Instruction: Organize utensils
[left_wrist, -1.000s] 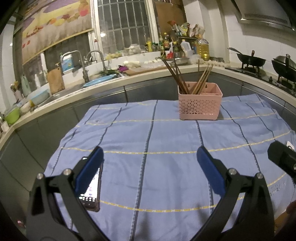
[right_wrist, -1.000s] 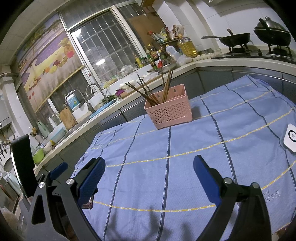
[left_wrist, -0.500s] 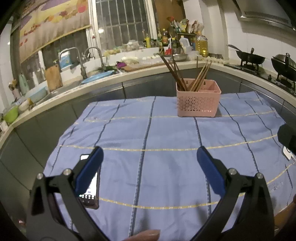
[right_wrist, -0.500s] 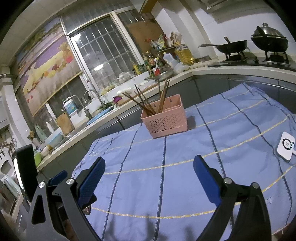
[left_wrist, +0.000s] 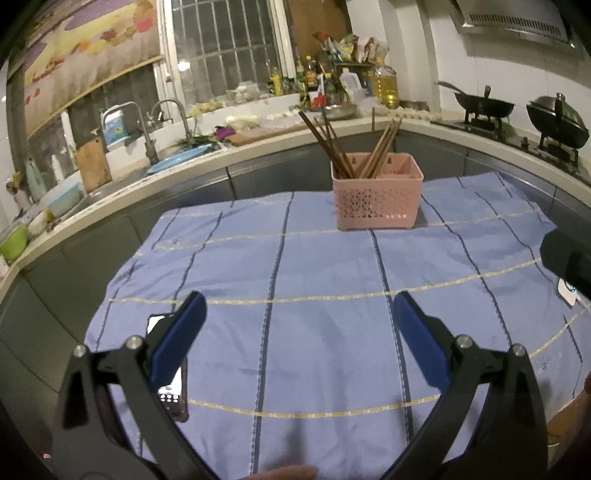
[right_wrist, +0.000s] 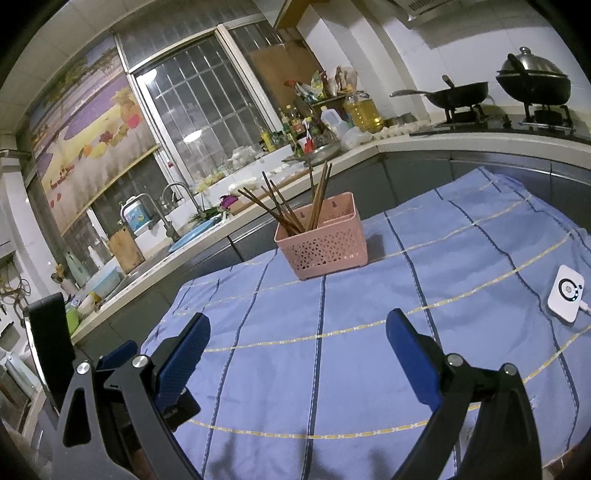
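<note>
Left wrist view: left gripper spread wide, empty; basket with chopsticks at 12 o'clock. Right gripper likewise gaping, empty.

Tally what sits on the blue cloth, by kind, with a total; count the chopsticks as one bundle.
Pink basket: 1
Chopstick bundle, standing in the basket: 1
Phone: 1
White device: 1
Total: 4
</note>
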